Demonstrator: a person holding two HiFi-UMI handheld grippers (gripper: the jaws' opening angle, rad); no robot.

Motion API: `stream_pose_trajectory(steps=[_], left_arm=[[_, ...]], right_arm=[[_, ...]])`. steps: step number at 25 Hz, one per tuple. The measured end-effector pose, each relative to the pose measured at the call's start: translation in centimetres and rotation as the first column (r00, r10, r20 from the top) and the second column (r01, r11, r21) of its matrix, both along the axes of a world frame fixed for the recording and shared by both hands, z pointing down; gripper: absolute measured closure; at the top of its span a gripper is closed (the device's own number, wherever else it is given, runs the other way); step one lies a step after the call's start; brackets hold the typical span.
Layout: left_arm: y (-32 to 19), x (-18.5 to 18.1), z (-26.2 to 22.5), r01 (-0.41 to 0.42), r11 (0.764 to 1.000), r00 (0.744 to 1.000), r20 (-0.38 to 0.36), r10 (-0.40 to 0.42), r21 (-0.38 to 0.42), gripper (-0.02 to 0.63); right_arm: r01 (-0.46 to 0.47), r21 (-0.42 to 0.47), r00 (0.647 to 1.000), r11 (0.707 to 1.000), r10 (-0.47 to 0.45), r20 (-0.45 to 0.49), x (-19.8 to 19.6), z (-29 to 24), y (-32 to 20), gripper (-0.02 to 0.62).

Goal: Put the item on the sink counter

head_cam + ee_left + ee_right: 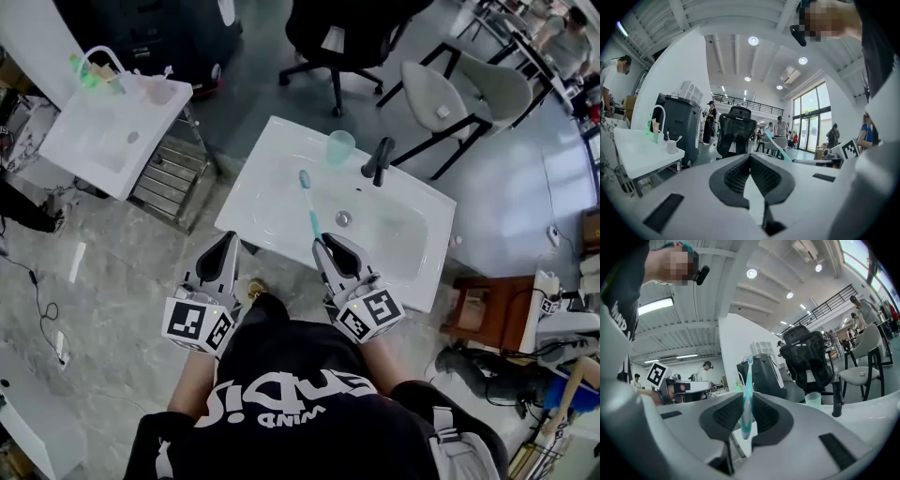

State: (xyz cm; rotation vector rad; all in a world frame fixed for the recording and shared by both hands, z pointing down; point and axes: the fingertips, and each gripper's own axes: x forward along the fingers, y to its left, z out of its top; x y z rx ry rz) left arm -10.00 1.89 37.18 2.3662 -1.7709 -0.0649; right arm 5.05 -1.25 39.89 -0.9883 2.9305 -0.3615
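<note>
Toothbrush (pixel 309 208): slim, teal and white, bristle head forward, reaching out over the basin of the sink (pixel 267 192), handle end clamped in the right tongs (pixel 328 248). Best carried to the flat counter rim left of the basin, lowered until level, then released gently to avoid a roll into the bowl. Probably light and slick. Left tongs (pixel 225 246) pressed together, empty, just off the sink's near edge. Cup (pixel 340 147) and faucet (pixel 378 161) at the sink's far side.
</note>
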Motion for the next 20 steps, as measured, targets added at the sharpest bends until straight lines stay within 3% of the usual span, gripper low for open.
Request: stream_pose_trajectory(steps=[10, 20], left_arm=[[-4.8, -4.1, -0.2, -0.121, 0.993, 0.993, 0.002, 0.121, -0.008, 0.586], [-7.4, -6.1, 0.1, -0.156, 0.988, 0.988, -0.016, 0.156, -0.012, 0.586]], right_arm=[[-0.105, -0.004, 0.994, 0.994, 0.105, 0.003, -4.4, -0.5, -3.5, 0.520], [-0.144, -0.024, 0.989, 0.989, 0.144, -0.021, -6.3, 0.0, -5.3, 0.520]])
